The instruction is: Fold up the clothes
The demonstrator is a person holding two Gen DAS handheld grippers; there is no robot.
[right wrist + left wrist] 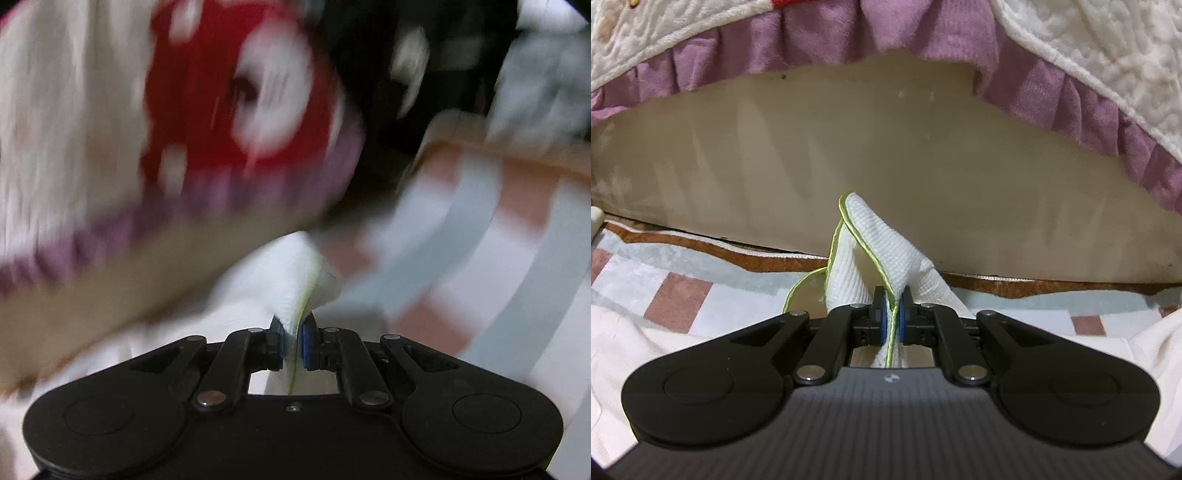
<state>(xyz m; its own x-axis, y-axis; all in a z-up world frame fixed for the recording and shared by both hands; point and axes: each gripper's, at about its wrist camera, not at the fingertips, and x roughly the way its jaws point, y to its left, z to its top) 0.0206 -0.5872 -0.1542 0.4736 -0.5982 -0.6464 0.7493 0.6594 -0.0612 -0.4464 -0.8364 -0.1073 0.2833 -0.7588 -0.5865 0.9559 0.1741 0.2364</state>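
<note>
Left wrist view: the left gripper has its blue-padded fingers pressed together on the lime-green piped edge of a white waffle-knit garment. The cloth rises from the pinch into a folded peak ahead of the gripper, and the green trim runs down its edge and through the pinch. Below lies a checked rug in pale blue, white and dusty pink, with a brown border along its far side. Beyond it stands the plain beige side of a bed. A cream quilted bedspread with a purple ruffle hangs over the top of the bed.

Right wrist view: the picture is badly motion-blurred. The right gripper has its fingers closed on the same white garment; a faint green line of trim passes between the pads. The cloth bunches just ahead of the fingers. To the right is the checked rug. To the upper left are the bedspread's purple ruffle and a red patch with white spots, too smeared to identify.
</note>
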